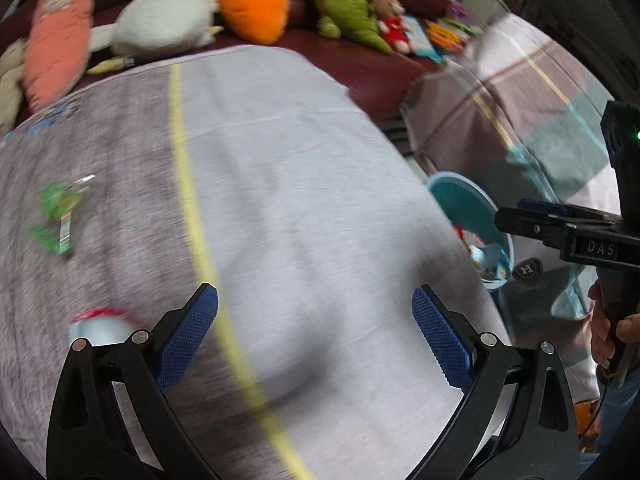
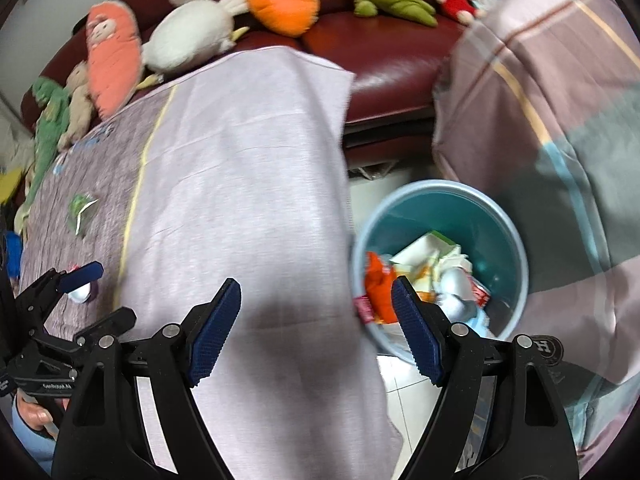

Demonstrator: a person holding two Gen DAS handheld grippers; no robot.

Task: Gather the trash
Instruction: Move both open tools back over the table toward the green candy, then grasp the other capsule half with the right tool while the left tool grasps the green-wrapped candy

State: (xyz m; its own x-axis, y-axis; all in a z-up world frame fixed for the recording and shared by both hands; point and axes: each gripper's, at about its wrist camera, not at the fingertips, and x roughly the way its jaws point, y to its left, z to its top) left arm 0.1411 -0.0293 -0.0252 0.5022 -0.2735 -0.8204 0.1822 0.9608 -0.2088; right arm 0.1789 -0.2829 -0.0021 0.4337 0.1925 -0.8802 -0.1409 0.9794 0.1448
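Over the pale lilac cloth with a yellow stripe [image 1: 280,200], left gripper [image 1: 316,336] spread wide, nothing between its blue pads. Right gripper [image 2: 316,320] likewise wide apart and empty, near the cloth's edge. Round teal plastic bin [image 2: 496,220] on the floor beside the cloth, holding mixed wrappers. Crumpled green wrapper [image 1: 60,212] and small red-and-white wrapper [image 1: 100,324] lie on the cloth, left side.

A cloth-draped bench [image 2: 248,152] carries a green wrapper [image 2: 81,209] left of the cloth's yellow stripe [image 2: 136,188], and nearer along that side a small red-and-white wrapper [image 1: 100,325]. A bin [image 2: 440,264] stands on the floor [image 2: 396,384] to the right.
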